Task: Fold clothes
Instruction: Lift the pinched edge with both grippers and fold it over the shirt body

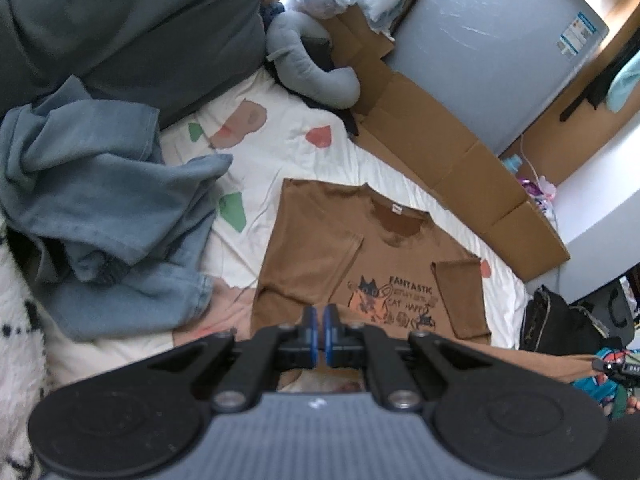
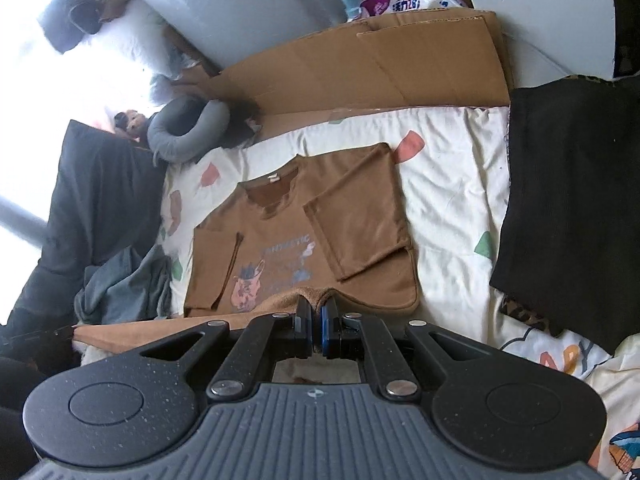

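Brown T-shirt (image 1: 360,264) face up on white patterned bedsheet (image 1: 280,152), both sleeves folded inward over chest. Left gripper (image 1: 321,318) and right gripper (image 2: 315,312) each pinched tight on lifted hem edge, cloth stretched between them. Judgement: mid-fold; sleeve folds done, bottom-to-collar fold remaining. Blue jeans (image 1: 100,208) heaped at left, unfolded; black garment (image 2: 568,200) lying flat.

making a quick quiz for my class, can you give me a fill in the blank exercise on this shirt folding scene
1. The t-shirt lying on the bed is ____ in colour.
2. Both sleeves of the t-shirt are folded ____ over its body.
3. The crumpled garment beside the t-shirt is made of ____.
4. The fingers of the right gripper are shut on the shirt's bottom ____.

Missing words: brown; inward; denim; hem
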Available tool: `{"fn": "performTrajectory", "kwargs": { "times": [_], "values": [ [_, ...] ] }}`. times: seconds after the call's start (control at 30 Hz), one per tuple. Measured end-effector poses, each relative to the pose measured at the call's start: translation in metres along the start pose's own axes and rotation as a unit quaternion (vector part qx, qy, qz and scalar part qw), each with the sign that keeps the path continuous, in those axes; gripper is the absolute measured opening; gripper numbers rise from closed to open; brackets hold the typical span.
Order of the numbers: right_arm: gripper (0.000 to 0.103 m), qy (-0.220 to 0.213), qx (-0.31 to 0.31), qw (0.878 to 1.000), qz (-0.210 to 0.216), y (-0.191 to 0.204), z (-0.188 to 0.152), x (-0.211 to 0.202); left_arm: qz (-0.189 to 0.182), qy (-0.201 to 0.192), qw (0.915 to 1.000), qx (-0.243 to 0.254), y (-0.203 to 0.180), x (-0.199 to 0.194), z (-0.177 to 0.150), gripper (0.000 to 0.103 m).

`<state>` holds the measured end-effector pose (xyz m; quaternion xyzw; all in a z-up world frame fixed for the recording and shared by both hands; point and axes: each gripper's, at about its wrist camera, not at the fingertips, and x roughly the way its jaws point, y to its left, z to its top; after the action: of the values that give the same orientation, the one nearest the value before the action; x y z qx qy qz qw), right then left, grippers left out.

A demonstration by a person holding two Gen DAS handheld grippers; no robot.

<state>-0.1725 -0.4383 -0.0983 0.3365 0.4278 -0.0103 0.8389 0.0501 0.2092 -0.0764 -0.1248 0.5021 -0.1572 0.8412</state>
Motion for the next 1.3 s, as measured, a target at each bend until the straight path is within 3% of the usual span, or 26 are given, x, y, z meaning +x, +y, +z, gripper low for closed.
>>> {"fn": "performTrajectory", "kwargs": {
  "times": [0.37,1.3],
  "values": [
    [0.002,-0.001,0.014,1.0,0.002,0.001,0.038,0.027,0.003,0.002,1.0,-0.001,-0.002,0.028,0.036,0.003],
    [0.002,0.041,0.018,0.999,-0.031,-0.015,0.133,0.153,0.016,0.024,0.9996,-0.007,0.012,0.166,0.118,0.003]
  ]
}}
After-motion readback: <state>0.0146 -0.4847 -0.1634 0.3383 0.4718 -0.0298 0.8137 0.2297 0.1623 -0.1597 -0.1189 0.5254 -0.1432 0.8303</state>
